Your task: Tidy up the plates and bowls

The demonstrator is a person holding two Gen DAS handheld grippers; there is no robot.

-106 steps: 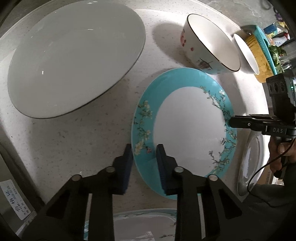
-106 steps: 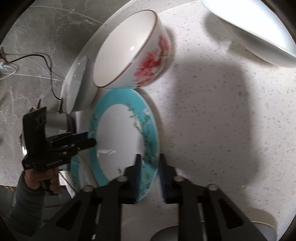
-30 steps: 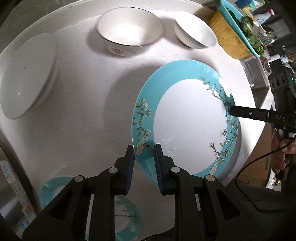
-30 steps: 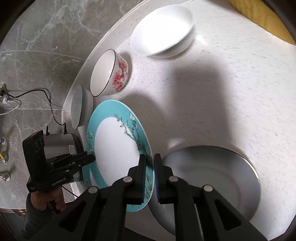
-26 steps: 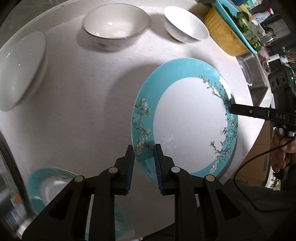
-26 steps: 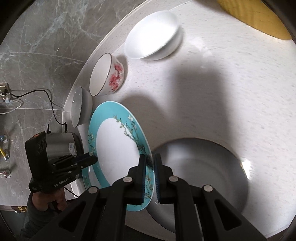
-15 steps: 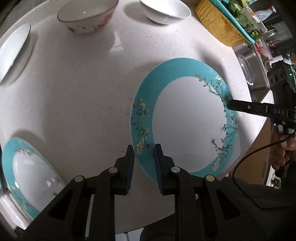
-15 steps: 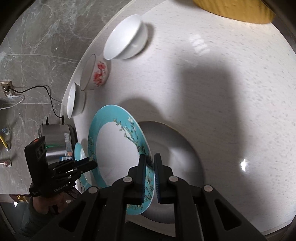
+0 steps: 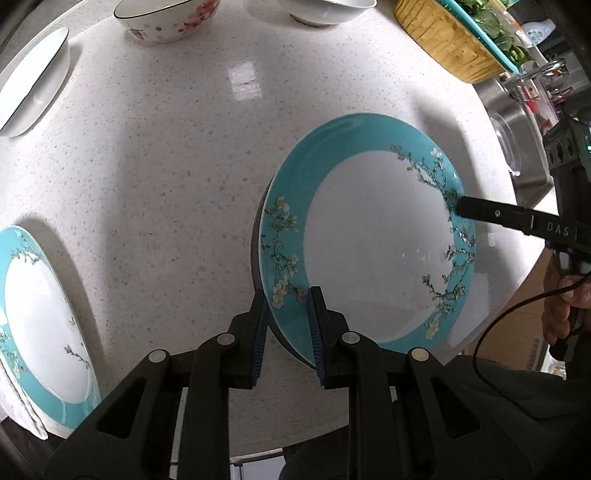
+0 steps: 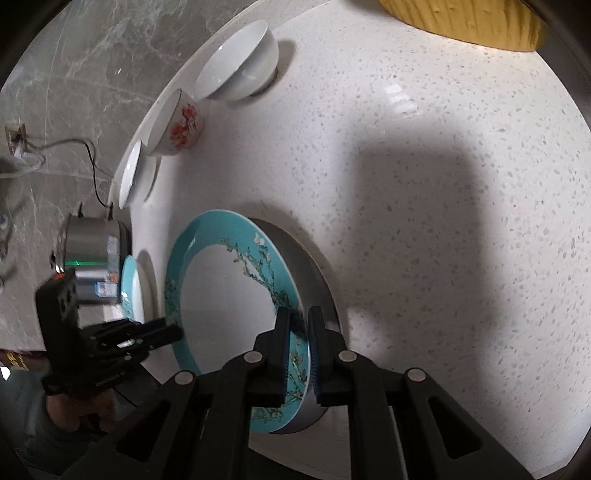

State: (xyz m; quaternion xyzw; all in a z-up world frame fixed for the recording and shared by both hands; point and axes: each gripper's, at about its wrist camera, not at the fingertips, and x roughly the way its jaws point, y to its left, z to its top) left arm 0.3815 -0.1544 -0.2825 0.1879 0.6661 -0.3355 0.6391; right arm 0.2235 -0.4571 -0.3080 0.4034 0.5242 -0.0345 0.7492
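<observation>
L gripper (image 9: 286, 325) clamped on near rim of teal blossom plate (image 9: 373, 236); R gripper (image 10: 297, 345) clamped on opposite rim. Plate sits over a grey-white plate (image 10: 317, 295) on speckled counter (image 9: 166, 166), contact unclear. Second teal plate (image 9: 40, 321) well apart, L of it. Floral bowl (image 9: 170, 18), white bowl (image 10: 240, 66) beyond.

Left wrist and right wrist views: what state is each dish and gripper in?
Carried teal plate: held by both grippers above a grey plate.
Left gripper: shut on its rim.
Right gripper: shut on the opposite rim.
Second teal plate: lying on the counter.
Floral bowl: upright.
</observation>
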